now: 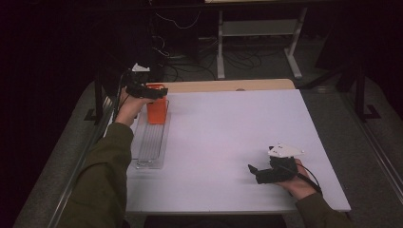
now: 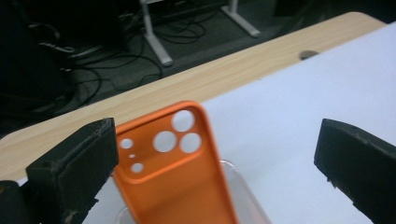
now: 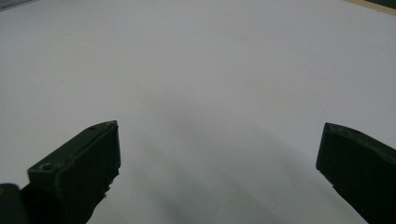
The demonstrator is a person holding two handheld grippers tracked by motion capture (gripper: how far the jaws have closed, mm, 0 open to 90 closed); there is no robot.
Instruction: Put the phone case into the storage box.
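Note:
An orange phone case (image 1: 157,111) stands upright at the far end of a clear slotted rack (image 1: 151,147) on the left of the white table (image 1: 228,137). My left gripper (image 1: 159,91) is at the top of the case and is open. In the left gripper view the case (image 2: 180,186), camera holes up, sits between the wide-apart jaws, close against the left one; my left gripper (image 2: 219,140) does not clamp it. My right gripper (image 1: 254,171) rests open near the table's front right, held by a hand. In the right gripper view my right gripper (image 3: 219,144) has bare white table between its jaws.
A bare wooden strip (image 1: 228,85) runs along the table's far edge. Beyond it are desk legs (image 1: 221,52) and loose cables (image 1: 180,61) on the dark floor. A metal rail (image 1: 102,99) borders the table's left side.

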